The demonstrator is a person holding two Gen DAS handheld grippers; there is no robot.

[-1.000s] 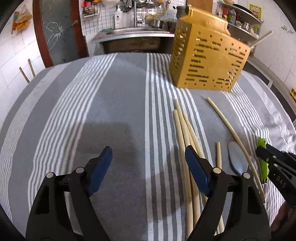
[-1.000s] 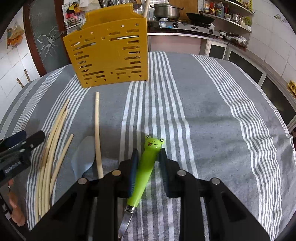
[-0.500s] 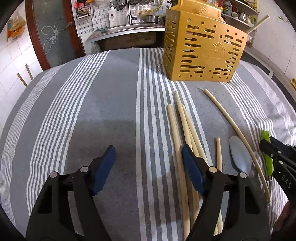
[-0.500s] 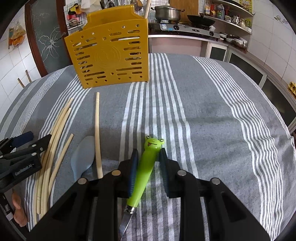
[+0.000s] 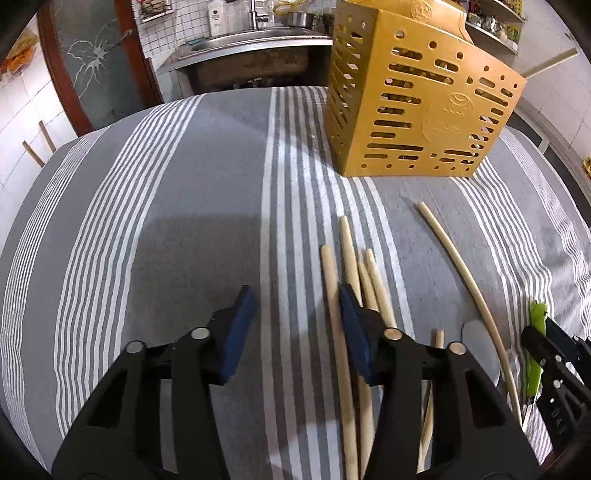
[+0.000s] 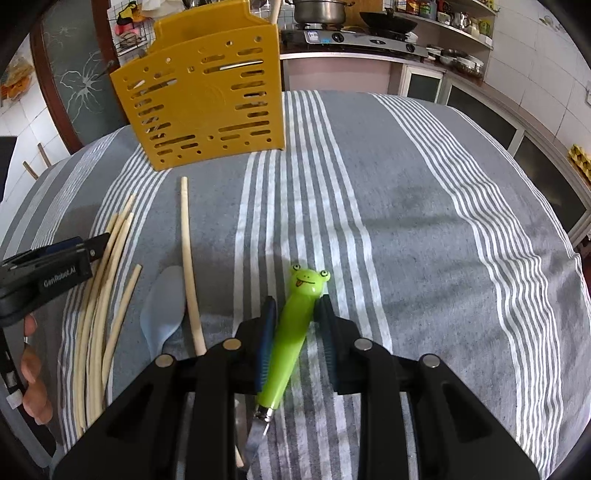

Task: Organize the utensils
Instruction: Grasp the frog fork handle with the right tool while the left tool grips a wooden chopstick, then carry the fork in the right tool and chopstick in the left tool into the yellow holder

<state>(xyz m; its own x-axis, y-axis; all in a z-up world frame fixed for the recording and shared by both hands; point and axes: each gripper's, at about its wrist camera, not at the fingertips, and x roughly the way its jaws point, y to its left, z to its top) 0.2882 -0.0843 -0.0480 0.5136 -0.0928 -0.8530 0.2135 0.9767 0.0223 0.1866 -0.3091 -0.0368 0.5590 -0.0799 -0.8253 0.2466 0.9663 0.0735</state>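
Observation:
A yellow perforated utensil holder (image 5: 417, 107) (image 6: 207, 96) stands at the far side of the striped cloth. My right gripper (image 6: 295, 310) is shut on the green frog-handled knife (image 6: 291, 336), its blade pointing back under the gripper. My left gripper (image 5: 295, 317) is open and low over the bundle of wooden chopsticks (image 5: 347, 295) (image 6: 99, 302); its right pad lies over them. A single long chopstick (image 5: 465, 273) (image 6: 188, 258) and a pale blue spoon (image 6: 162, 310) lie between the two grippers.
The grey and white striped cloth (image 6: 424, 221) covers the table. A sink counter (image 5: 251, 40) and a stove with a pot (image 6: 351, 33) stand behind. One chopstick sticks out of the holder (image 5: 546, 66).
My left gripper has moved forward and down toward the chopstick bundle and its jaws have narrowed. My right gripper stays shut on the frog knife, barely moved.

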